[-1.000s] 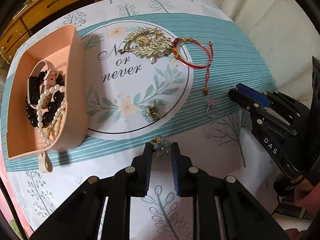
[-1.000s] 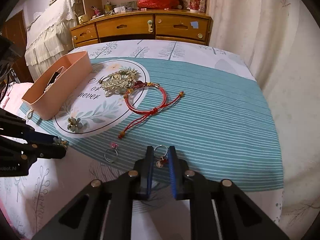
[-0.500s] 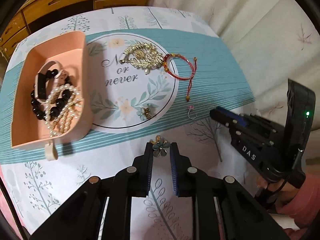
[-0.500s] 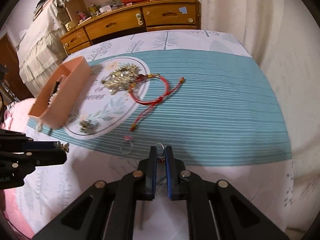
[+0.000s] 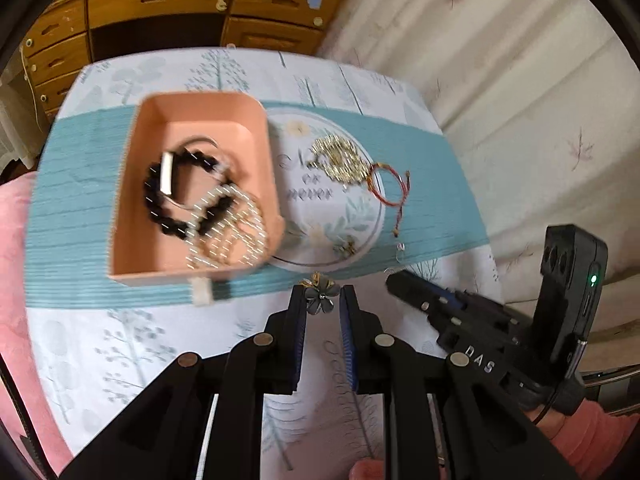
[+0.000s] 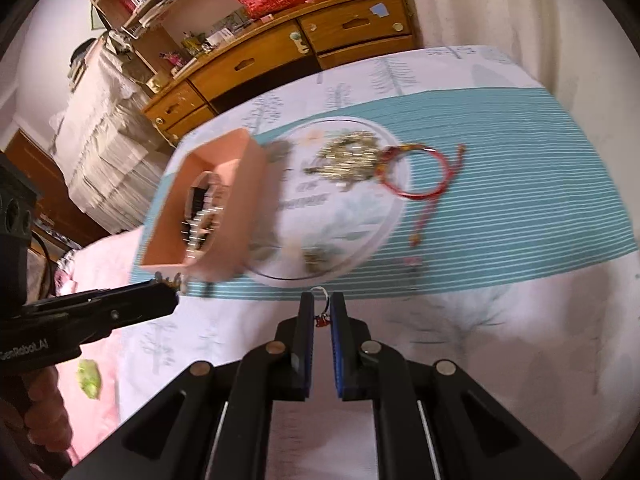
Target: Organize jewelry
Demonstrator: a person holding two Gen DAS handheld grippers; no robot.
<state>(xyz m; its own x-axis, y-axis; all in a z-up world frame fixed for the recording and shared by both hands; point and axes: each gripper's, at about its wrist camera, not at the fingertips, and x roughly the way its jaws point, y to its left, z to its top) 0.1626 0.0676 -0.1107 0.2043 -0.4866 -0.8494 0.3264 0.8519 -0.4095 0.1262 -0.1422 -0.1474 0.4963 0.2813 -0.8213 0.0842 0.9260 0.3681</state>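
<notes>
My left gripper (image 5: 322,300) is shut on a flower earring (image 5: 320,299) and holds it above the table, just right of the pink box's near corner. My right gripper (image 6: 322,314) is shut on a silver ring with a red charm (image 6: 322,312), also lifted. The pink box (image 5: 192,268) holds a black bead bracelet (image 5: 168,200) and pearl strands (image 5: 236,236). On the round mat lie a gold brooch (image 5: 340,160), a red string bracelet (image 5: 390,188), a second flower earring (image 5: 347,246) and a small ring (image 5: 400,248). The right gripper also shows in the left wrist view (image 5: 404,284).
The table has a teal striped cloth (image 6: 520,200) over white tree-print fabric. A wooden dresser (image 6: 320,44) stands behind it and a curtain (image 5: 520,80) is to the right. A pink cloth (image 6: 100,272) lies at the left. A green scrap (image 6: 88,376) lies near the left gripper.
Both grippers have risen and swung left towards the pink box, each still holding its piece. The box now appears larger and nearer the centre of both views.
</notes>
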